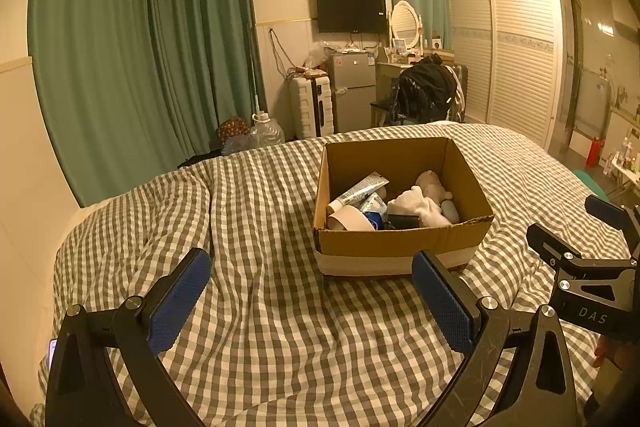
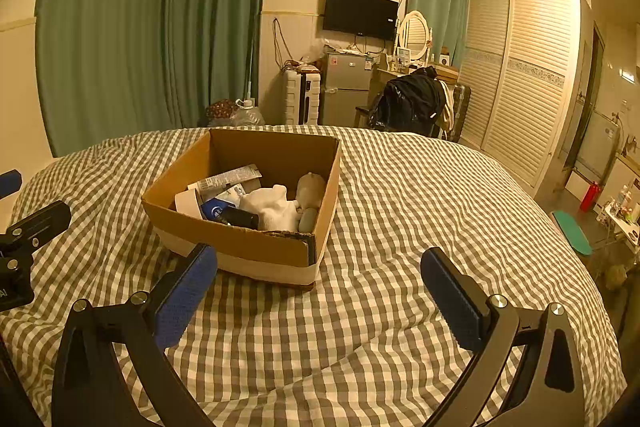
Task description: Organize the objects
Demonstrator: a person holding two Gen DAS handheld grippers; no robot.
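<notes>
A brown cardboard box (image 1: 400,241) sits on the checked bed cover (image 1: 260,227). It holds a tube (image 1: 362,191), a tape roll (image 1: 348,219), a white cloth (image 1: 420,207), a plush toy (image 1: 432,185) and other small items. My left gripper (image 1: 312,291) is open and empty, just in front of the box. My right gripper (image 2: 318,287) is open and empty, in front of the box (image 2: 240,239) and a little to its right. The right gripper also shows at the right edge of the left wrist view (image 1: 580,259).
The bed cover (image 2: 400,207) is rumpled, with a raised fold (image 1: 192,211) left of the box. Beyond the bed are green curtains (image 1: 140,47), a small fridge (image 1: 352,87), a chair with a black bag (image 1: 424,91) and a louvred wardrobe (image 1: 516,43).
</notes>
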